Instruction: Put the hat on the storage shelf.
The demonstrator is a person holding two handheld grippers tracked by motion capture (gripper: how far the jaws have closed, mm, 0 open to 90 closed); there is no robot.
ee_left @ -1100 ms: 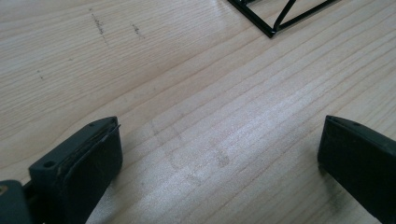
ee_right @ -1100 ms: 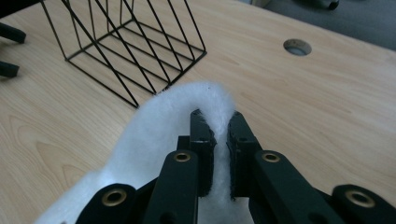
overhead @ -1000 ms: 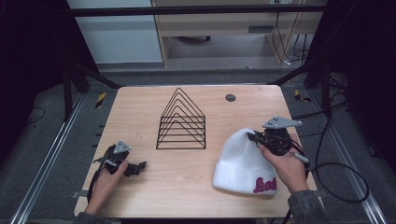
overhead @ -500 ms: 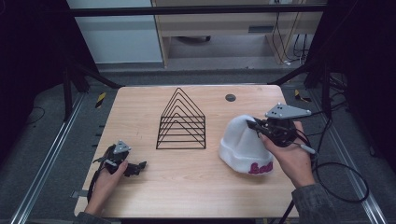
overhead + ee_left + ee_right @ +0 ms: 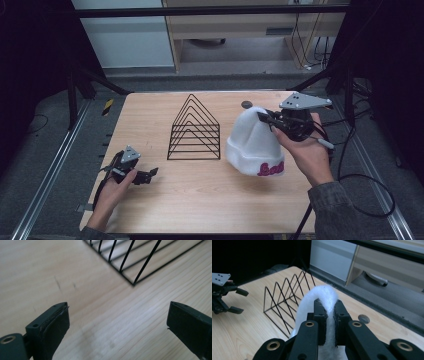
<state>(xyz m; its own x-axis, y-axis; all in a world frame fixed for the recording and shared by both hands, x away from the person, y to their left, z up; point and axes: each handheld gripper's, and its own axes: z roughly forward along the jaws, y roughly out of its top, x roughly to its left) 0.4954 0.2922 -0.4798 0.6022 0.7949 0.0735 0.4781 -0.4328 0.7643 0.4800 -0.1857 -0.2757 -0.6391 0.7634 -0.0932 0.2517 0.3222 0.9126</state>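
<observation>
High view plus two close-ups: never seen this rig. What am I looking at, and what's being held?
No robot here: a person holds a hand-operated claw in each hand. The high view looks down on the wooden table from above the person's side. The other two pictures come from cameras riding on each claw, looking along its black jaws. The right claw is shut on the top of a white beanie, lifting it so it hangs with its pink-lettered cuff downward. The left claw is open over bare wood, holding nothing. A black wire rack stands mid-table, with a small dark disc behind it.

Black grippers, seemingly grey sleeves
</observation>
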